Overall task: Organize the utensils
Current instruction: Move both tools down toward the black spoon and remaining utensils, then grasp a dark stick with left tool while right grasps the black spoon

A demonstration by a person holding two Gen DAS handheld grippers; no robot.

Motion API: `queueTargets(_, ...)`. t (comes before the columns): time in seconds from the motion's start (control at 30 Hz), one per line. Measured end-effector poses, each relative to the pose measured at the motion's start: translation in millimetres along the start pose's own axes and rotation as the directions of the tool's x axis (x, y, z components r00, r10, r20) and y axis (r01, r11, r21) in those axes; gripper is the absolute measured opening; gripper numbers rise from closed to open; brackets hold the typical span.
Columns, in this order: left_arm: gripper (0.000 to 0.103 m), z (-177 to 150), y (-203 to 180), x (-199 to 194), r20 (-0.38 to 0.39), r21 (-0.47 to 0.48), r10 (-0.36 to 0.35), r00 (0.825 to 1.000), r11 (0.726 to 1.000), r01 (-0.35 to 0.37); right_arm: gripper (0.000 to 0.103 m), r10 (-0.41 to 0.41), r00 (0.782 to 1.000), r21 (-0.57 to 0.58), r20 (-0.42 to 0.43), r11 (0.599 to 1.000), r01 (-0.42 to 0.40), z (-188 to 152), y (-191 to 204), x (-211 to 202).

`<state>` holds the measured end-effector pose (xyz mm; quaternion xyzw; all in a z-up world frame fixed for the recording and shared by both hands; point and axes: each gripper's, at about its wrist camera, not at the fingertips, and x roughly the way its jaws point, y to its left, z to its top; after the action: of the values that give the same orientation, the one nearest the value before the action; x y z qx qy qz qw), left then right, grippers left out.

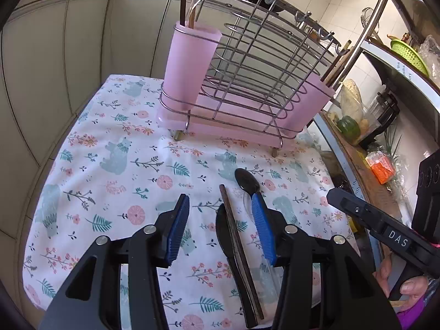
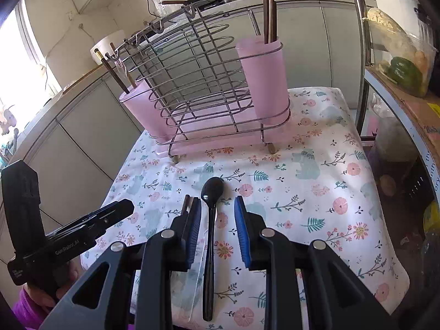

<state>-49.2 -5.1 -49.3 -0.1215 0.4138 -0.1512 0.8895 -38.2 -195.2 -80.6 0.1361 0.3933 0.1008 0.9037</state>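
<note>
Chopsticks (image 2: pixel 268 8) stand in the rack's pink cup (image 2: pixel 262 79); both grippers' fingers (image 1: pixel 178 228) (image 2: pixel 243 231) apart.

Right gripper (image 2: pixel 217 214) hangs open astride a black spoon (image 2: pixel 210 236) at lower centre; wire utensil rack (image 2: pixel 203 90) stands above.

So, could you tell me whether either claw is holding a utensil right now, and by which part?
Nothing is held. The left claw is open above the black knife and chopstick; the right claw is open around the black spoon handle.
</note>
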Motion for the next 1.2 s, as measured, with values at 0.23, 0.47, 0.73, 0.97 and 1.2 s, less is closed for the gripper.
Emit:
queueTargets(0.23,0.048,-4.8,-1.5,-10.8,0.026,0.014,-0.02,0.999,1.0,0.02,0.024,0.016,1.0,0.054,0.002,0.998,-0.016,-0.5,-8.3,-2.4)
queueTargets(0.47,0.046,-5.6,-6.9,-0.3,-0.01,0.037,-0.029,1.0,0.999,0.03,0.024,0.031,1.0,0.088,0.001,0.996,-0.031,-8.3,-16.9,2.3)
queueTargets(0.73,0.019,5.0,-16.0,47.6,-0.133,0.068,0.007,0.991,0.998,0.002,0.024,0.058,0.998,0.101,-0.021,0.993,-0.056,-16.0,-21.7,11.9)
queueTargets(0.97,0.019,20.8,-17.1,79.7,-0.239,0.072,0.033,0.97,0.997,-0.017,0.024,0.081,0.995,0.102,-0.061,0.992,-0.075,-15.3,-25.9,26.0)
queueTargets(1.2,0.011,21.2,-16.7,108.1,-0.32,0.08,0.087,0.943,0.995,-0.065,0.024,0.107,0.989,0.104,-0.104,0.99,-0.096,-7.0,-31.1,39.4)
